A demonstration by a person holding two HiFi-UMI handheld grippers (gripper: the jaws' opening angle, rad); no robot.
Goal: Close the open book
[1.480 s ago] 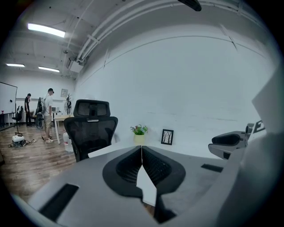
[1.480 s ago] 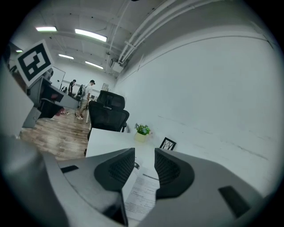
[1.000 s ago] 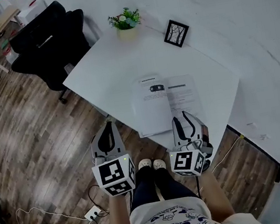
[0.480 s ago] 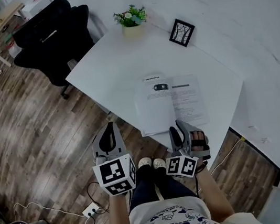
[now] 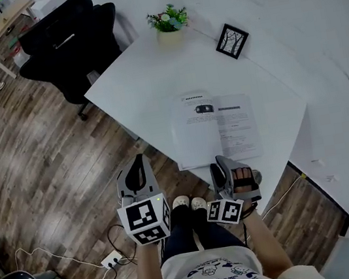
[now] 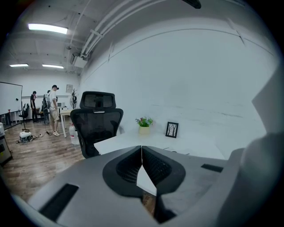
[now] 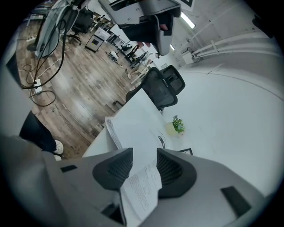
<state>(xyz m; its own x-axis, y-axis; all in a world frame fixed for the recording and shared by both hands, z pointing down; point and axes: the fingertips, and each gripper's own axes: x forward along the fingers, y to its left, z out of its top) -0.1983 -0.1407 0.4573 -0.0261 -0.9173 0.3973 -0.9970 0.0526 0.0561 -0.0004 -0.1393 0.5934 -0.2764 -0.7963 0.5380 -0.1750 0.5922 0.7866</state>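
Open book (image 5: 216,128) at near edge of table (image 5: 144,74) — plant (image 5: 168,20), frame (image 5: 232,40), chair (image 5: 65,41) well apart

This is an open-plan office. A white desk (image 5: 144,74) stands against a plain white wall (image 5: 284,4), with a black mesh swivel chair (image 5: 68,37) at its far left. Wood-look flooring (image 5: 35,178) runs left to another desk (image 5: 8,17). Further off, people (image 6: 54,111) stand near a whiteboard (image 6: 9,98) under ceiling strip lights (image 6: 48,29).

left gripper (image 6: 141,153) pointing slightly down, jaws meeting | right gripper (image 7: 144,163) tilting down, jaws just opening, standing apart, book (image 5: 216,128) page showing between them, unpinched
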